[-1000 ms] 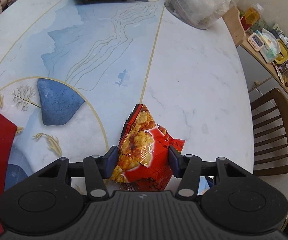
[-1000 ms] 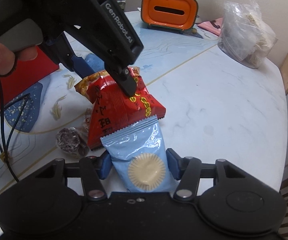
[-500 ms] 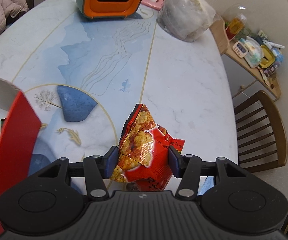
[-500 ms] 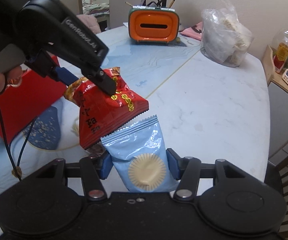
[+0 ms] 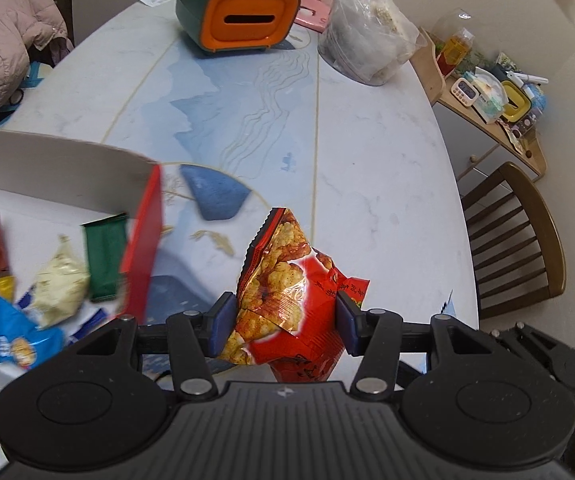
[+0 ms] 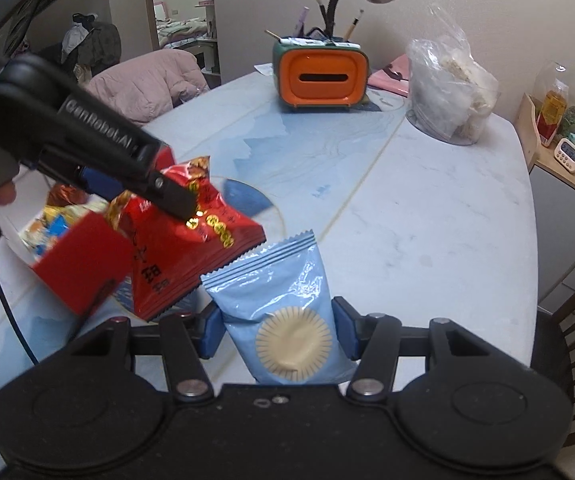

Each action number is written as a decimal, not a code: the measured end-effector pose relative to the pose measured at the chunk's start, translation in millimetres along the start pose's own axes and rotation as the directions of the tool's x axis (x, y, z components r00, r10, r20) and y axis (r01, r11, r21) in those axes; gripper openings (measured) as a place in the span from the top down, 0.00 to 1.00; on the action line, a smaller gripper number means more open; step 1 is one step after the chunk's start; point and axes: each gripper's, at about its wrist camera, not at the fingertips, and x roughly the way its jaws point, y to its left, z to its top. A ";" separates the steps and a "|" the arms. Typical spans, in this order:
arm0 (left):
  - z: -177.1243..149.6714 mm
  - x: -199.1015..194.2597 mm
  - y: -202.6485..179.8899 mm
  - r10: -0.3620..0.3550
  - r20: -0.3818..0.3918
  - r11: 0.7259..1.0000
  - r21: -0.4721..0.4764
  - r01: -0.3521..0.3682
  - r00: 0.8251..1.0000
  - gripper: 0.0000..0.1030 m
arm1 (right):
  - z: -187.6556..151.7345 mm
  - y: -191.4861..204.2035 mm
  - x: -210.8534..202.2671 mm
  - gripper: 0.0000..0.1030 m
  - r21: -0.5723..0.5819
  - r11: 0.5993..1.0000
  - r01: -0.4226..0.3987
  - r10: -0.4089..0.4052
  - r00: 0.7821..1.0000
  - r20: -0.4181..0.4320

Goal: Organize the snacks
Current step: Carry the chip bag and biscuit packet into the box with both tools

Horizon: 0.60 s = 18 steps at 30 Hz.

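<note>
My left gripper (image 5: 283,324) is shut on a red snack bag (image 5: 287,292) printed with fried pieces and holds it in the air above the table. In the right wrist view the same red snack bag (image 6: 183,240) hangs from the left gripper (image 6: 167,196) beside the red box (image 6: 79,256). My right gripper (image 6: 277,328) is shut on a light blue snack packet (image 6: 283,300) with a cream sunburst disc, also lifted. The red box (image 5: 143,240), white inside, lies at the left and holds several snack packets (image 5: 59,280).
A marble-look table (image 5: 383,160) with blue artwork carries an orange-fronted green holder (image 5: 243,20) and a clear plastic bag (image 5: 367,40) at the far end. A wooden chair (image 5: 515,240) stands at the right edge, a pink jacket (image 5: 7,40) at the far left.
Both grippers have risen with their packets and moved left toward the red box, whose inside has come into the left wrist view. The small dark wrapped item on the table is out of sight.
</note>
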 end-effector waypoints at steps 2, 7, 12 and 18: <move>-2.9 -11.0 11.3 -0.003 -0.001 1.000 0.002 0.003 1.000 0.50 | 3.2 12.0 -3.5 0.48 0.003 1.000 -0.007 0.007 1.000 0.002; -9.6 -38.6 45.1 -0.001 0.014 1.000 -0.002 0.001 1.000 0.50 | 14.5 45.5 -5.5 0.48 0.004 1.000 -0.030 0.030 1.000 0.009; -12.8 -64.5 82.0 0.007 0.036 1.000 -0.016 -0.007 0.999 0.50 | 27.2 84.1 -2.8 0.48 -0.023 0.999 -0.048 0.048 0.999 0.019; -14.8 -86.5 129.3 0.034 0.059 0.998 -0.051 -0.031 0.998 0.50 | 42.4 125.9 8.2 0.48 -0.054 0.997 -0.062 0.064 0.998 0.023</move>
